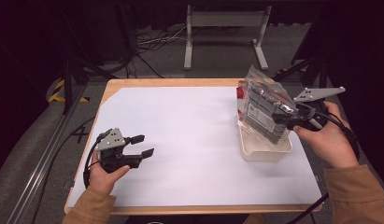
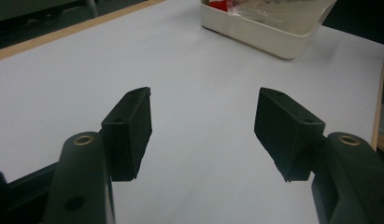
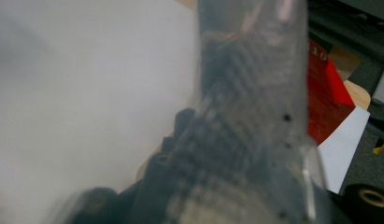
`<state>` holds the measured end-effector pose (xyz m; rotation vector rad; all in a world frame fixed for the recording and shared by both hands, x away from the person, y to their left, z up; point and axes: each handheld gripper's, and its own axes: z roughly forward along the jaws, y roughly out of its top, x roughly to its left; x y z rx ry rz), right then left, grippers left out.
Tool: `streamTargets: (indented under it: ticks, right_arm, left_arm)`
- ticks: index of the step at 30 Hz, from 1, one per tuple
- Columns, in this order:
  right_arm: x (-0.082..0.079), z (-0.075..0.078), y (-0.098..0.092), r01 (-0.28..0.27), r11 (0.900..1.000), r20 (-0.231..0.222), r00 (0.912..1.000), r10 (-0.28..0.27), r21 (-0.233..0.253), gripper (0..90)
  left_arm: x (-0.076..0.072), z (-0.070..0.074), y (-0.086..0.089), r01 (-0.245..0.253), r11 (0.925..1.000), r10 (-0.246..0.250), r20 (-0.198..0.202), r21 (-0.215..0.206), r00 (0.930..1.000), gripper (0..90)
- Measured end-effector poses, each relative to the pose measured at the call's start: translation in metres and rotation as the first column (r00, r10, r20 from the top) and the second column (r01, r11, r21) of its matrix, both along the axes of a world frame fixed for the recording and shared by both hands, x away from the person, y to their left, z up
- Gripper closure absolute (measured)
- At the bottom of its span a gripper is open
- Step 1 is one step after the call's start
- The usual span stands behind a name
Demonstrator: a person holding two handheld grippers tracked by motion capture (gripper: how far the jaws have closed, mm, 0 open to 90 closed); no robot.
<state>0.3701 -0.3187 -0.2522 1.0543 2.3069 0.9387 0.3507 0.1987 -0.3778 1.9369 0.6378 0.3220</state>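
Note:
A clear plastic bag [image 1: 263,105] holding grey blocks stands tilted in a white tray [image 1: 264,150] at the table's right side. My right gripper [image 1: 282,114] is shut on the bag's right edge. Seen up close in the right gripper view, the bag [image 3: 248,116] is blurred and hides the jaws; a red label [image 3: 323,100] shows behind it. My left gripper [image 1: 142,146] rests low over the white sheet at the near left, open and holding nothing. Its black pads [image 2: 129,128] stand wide apart in the left gripper view, with the tray [image 2: 269,32] far ahead.
A white sheet [image 1: 189,140] covers most of the wooden table [image 1: 116,84]. A metal stand [image 1: 224,28] and cables lie on the floor beyond the table's far edge. A rail [image 1: 42,154] runs along the left side.

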Motion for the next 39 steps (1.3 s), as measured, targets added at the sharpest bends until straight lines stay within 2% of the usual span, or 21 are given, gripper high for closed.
streamTargets:
  ticks: [3,6,7,10,15,17,23,28,32,34,36,37,39]
  right_arm:
    - [0.003,-0.008,0.003,-0.010,1.000,-0.036,0.9993,0.010,0.000,76.2]
    - [0.005,-0.011,0.003,-0.008,1.000,-0.034,0.9994,0.008,-0.001,76.3]
    - [0.005,-0.013,0.000,0.000,1.000,-0.048,0.9988,0.001,0.014,76.3]
    - [0.006,-0.017,-0.001,0.002,1.000,-0.061,0.9982,-0.001,0.013,76.3]
    - [0.004,-0.021,0.000,0.011,1.000,-0.079,0.9968,-0.011,-0.006,76.3]
    - [0.007,-0.028,0.000,0.022,1.000,-0.107,0.9940,-0.024,-0.021,76.3]
    - [0.012,-0.030,-0.001,0.025,1.000,-0.127,0.9916,-0.025,-0.005,76.2]
    - [0.020,-0.032,-0.012,0.038,0.998,-0.165,0.9859,-0.029,0.049,76.1]
    - [0.019,-0.037,-0.020,0.037,0.996,-0.153,0.9879,-0.024,0.080,76.0]
    - [0.018,-0.038,-0.020,0.021,0.996,-0.120,0.9927,-0.011,0.082,75.7]
    - [0.018,-0.038,-0.020,0.020,0.996,-0.114,0.9934,-0.010,0.087,75.5]
    - [0.017,-0.038,-0.020,0.009,0.996,-0.086,0.9963,-0.001,0.093,74.7]
    - [0.017,-0.039,-0.022,0.015,0.992,-0.068,0.9977,-0.006,0.121,72.9]
  left_arm:
    - [0.000,0.000,0.000,0.000,1.0000,0.000,-0.001,0.001,1.0000,37.3]
    - [0.000,0.000,-0.001,0.000,1.0000,0.000,-0.005,0.000,1.0000,37.3]
    - [0.000,0.000,-0.001,0.000,1.0000,0.000,-0.004,0.002,1.0000,37.4]
    - [0.000,0.000,-0.002,0.000,1.0000,0.000,0.002,0.002,1.0000,37.3]
    - [-0.001,0.000,-0.003,0.003,1.0000,-0.003,-0.003,0.005,1.0000,37.4]
    - [-0.001,0.000,-0.003,0.003,1.0000,-0.003,0.001,0.005,1.0000,37.4]
    - [-0.001,0.000,-0.003,0.004,1.0000,-0.004,0.001,0.005,1.0000,37.4]
    - [-0.002,0.001,-0.003,0.004,1.0000,-0.004,0.003,0.002,1.0000,37.4]
    - [-0.001,0.002,-0.002,0.000,1.0000,0.000,0.008,0.000,1.0000,37.4]
    - [-0.001,0.002,-0.002,0.001,1.0000,-0.001,0.008,0.002,1.0000,37.4]
    - [-0.001,0.002,-0.002,0.003,1.0000,-0.003,0.010,0.004,0.9999,37.4]
    - [-0.002,0.002,-0.001,0.000,1.0000,0.000,0.004,-0.004,1.0000,37.4]
    - [-0.001,0.002,-0.001,-0.003,1.0000,0.003,0.007,-0.005,1.0000,37.4]
